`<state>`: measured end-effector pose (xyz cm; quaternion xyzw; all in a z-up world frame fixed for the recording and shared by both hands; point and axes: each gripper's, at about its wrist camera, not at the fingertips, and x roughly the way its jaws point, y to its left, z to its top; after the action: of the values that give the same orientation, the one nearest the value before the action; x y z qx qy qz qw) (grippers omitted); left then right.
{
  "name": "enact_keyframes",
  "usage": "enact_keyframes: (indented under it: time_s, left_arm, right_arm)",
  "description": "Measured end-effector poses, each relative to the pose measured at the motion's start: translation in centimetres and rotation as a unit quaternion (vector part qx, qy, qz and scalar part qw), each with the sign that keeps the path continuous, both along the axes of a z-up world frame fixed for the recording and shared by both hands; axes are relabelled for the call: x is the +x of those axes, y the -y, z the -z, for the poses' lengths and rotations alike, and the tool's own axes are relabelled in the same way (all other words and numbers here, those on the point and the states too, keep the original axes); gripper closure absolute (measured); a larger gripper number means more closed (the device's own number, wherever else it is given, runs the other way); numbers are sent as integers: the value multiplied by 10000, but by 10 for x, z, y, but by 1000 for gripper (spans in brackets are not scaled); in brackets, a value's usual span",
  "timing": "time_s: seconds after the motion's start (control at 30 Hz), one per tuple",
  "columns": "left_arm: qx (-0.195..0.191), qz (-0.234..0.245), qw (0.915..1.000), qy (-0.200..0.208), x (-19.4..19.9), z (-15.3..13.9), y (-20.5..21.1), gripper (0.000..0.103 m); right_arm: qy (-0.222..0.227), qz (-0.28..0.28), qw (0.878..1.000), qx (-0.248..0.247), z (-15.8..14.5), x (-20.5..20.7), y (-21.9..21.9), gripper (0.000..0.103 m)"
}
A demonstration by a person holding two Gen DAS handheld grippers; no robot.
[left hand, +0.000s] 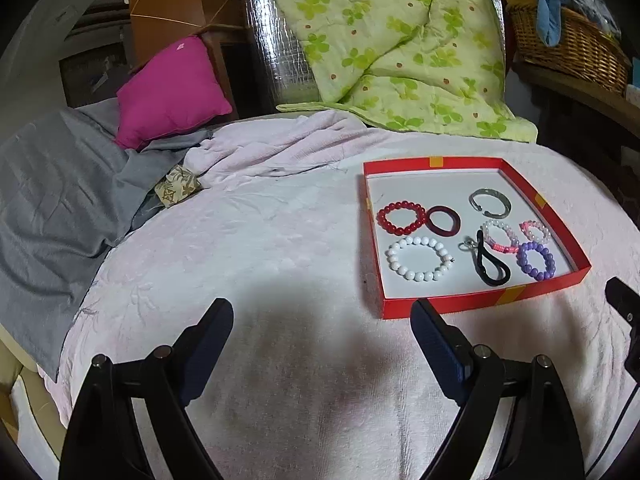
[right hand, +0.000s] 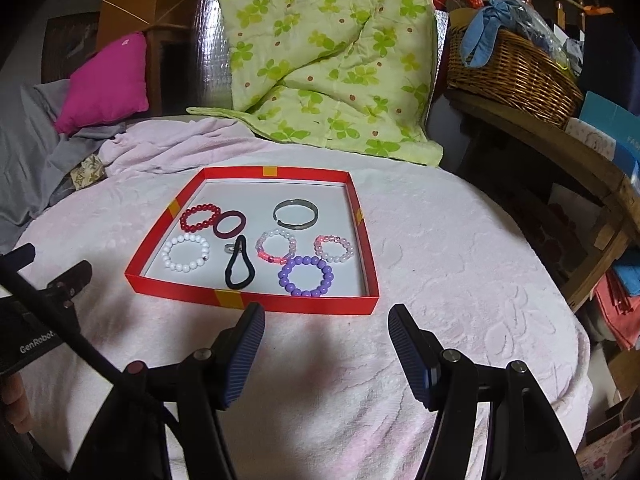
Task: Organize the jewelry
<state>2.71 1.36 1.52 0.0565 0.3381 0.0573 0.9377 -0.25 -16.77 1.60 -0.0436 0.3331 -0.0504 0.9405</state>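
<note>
A shallow red tray [left hand: 448,305] [right hand: 256,300] lies on the pale pink blanket. In it lie a red bead bracelet [left hand: 401,216] [right hand: 199,218], a dark red ring band [left hand: 443,221] [right hand: 229,224], a white bead bracelet [left hand: 418,259] [right hand: 185,255], a black hair tie [left hand: 490,266] [right hand: 239,265], a silver bangle [left hand: 489,202] [right hand: 296,214], two pink-white bead bracelets [left hand: 500,236] [right hand: 335,248] and a purple bead bracelet [left hand: 536,261] [right hand: 306,276]. My left gripper [left hand: 322,320] is open and empty, left of the tray's near corner. My right gripper [right hand: 326,320] is open and empty, just in front of the tray.
A green clover quilt [left hand: 400,40] hangs behind the bed. A magenta pillow [left hand: 172,92] and grey sheet [left hand: 52,200] lie at the left. A wicker basket [right hand: 512,68] stands on a wooden shelf at the right. The bed's edge drops off at the right [right hand: 576,320].
</note>
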Motion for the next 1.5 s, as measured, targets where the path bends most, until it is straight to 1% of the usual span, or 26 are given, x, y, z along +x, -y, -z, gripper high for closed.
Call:
enact_keyframes:
  time_s: [0.13, 0.5, 0.9, 1.5]
  left_arm:
    - [42, 13, 10000, 24, -1, -1, -1, 13]
    - [40, 70, 10000, 31, -5, -3, -2, 13]
    - [91, 120, 9999, 30, -8, -3, -5, 13]
    - [100, 135, 9999, 31, -9, -3, -5, 13]
  right_arm:
    - [-26, -38, 9999, 146, 1, 1, -2, 35]
    - [-112, -77, 9997, 178, 4, 7, -10, 35]
    - [-210, -73, 9996, 146, 9, 9, -11, 34]
    - [-243, -69, 9996, 130, 11, 11, -10, 33]
